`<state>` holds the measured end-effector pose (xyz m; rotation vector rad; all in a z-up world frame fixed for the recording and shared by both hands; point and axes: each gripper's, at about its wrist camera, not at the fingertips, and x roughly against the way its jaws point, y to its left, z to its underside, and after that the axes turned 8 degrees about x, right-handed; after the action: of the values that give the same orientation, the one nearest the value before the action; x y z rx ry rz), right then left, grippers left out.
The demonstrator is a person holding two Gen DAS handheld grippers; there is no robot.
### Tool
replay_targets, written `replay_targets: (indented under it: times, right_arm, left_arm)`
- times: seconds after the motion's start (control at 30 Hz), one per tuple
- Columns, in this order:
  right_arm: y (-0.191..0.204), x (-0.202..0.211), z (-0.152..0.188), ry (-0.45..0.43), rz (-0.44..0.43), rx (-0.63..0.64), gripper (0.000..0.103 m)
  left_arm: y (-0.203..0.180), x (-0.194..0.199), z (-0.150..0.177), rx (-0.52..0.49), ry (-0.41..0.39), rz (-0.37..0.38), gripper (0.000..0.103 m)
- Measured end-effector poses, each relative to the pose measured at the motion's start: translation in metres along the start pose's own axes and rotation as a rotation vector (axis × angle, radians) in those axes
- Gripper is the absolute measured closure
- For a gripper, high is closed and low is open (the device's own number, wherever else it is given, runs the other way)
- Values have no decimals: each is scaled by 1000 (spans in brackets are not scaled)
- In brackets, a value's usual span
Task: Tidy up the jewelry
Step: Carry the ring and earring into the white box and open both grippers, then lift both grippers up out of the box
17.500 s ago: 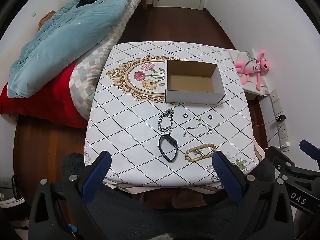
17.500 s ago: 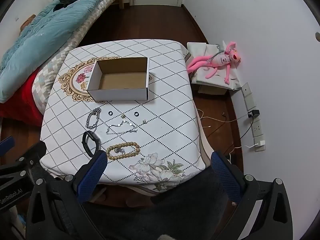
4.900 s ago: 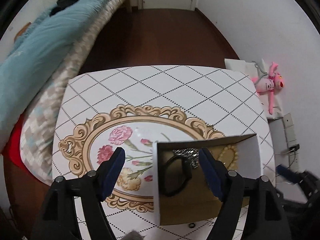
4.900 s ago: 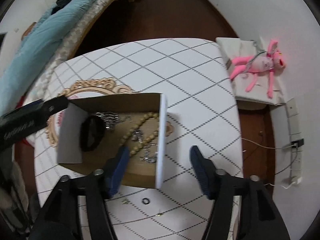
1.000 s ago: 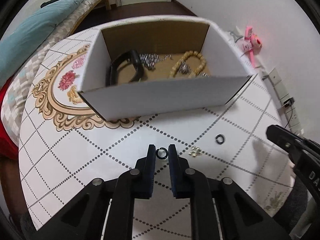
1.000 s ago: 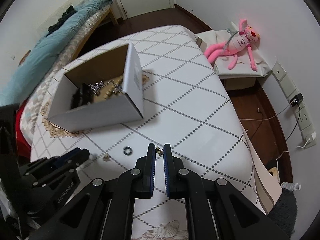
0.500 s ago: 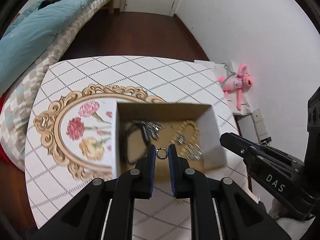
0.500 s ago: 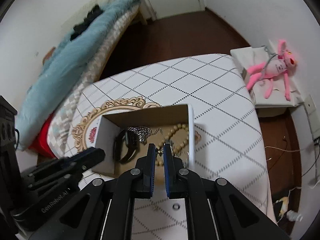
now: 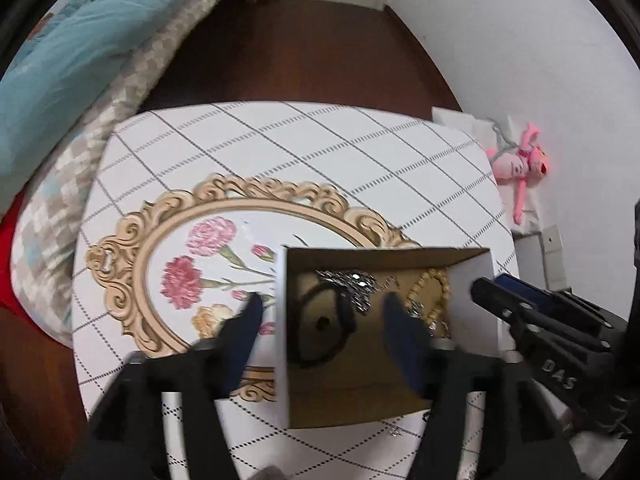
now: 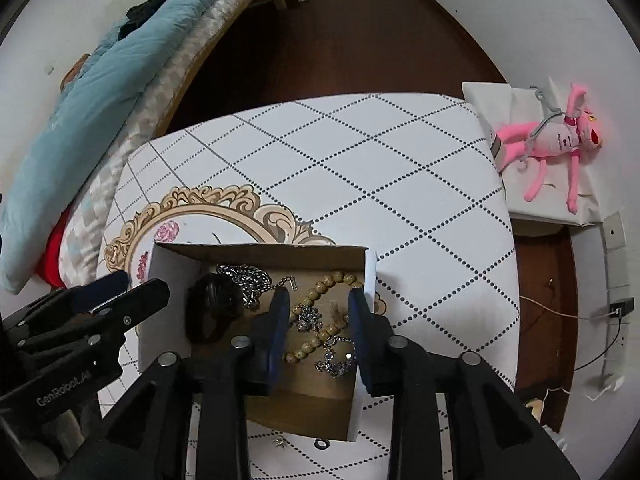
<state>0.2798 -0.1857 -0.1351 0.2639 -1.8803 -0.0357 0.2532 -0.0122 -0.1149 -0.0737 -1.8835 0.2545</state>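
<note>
An open cardboard box [image 9: 282,340] [image 10: 370,280] stands on the table and holds a black band [image 9: 344,316] [image 10: 212,312], a silver chain [image 9: 356,284] [image 10: 248,276], a wooden bead bracelet [image 9: 434,280] [image 10: 336,280] and a small silver necklace [image 10: 334,360]. A small ring [image 9: 322,323] is in the box under my left gripper. My left gripper [image 9: 320,312] is open above the box. My right gripper [image 10: 318,308] is open above the box's right part. A black ring [image 10: 321,445] and a small stud [image 10: 279,442] [image 9: 395,433] lie on the table in front of the box.
The table [image 9: 320,152] has a white diamond-pattern cloth with a gold floral oval. A bed with a blue quilt [image 10: 100,92] runs along the left. A pink plush toy [image 10: 560,140] lies on a low box to the right. Wall sockets and cables [image 10: 616,312] are beyond it.
Both grippers were shut on small pieces above the box; both have now opened, and the ring has dropped into the box. The small piece in the right gripper is gone from between its fingers.
</note>
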Motion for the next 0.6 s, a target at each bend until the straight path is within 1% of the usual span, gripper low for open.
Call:
replay_targets:
  times: [0.07,0.1,0.13,0.17,0.2,0.23,0.27,0.3,0.33,0.4,0.47,0.6]
  right_arm:
    - [0,3,-1,-5,14,3,69]
    - [0,5,0,-9,25,4,66]
    - [0,6,1,-10,39,4,59]
    - [0,8,4,-13,59,9,54]
    - [0,9,7,-15,84,15,41]
    - [1,9,9,-16,108,22,30]
    - [3,9,13,-16,139,34,25]
    - [4,9,16,-14,165,42,14]
    - [5,8,20,-10,189,52,7]
    - [6,6,26,-2,220,61,4]
    - [6,5,32,2,236,62,4]
    - [6,12,38,-17,245,56,0]
  left_arm:
    - [5,2,1,7,-11,-30,35]
    - [7,2,0,7,-14,-37,35]
    - [9,2,1,9,-21,-44,30]
    - [11,3,3,8,-31,-56,19]
    - [12,3,5,4,-42,-72,13]
    - [14,3,8,-2,-54,-89,7]
    - [15,3,11,-6,-65,-103,4]
    - [15,3,13,-11,-74,-114,3]
    - [15,2,17,-19,-85,-131,0]
    - [15,0,21,-26,-93,-145,0]
    - [15,0,26,-34,-105,-160,0]
    - [14,5,32,-36,-122,-163,0]
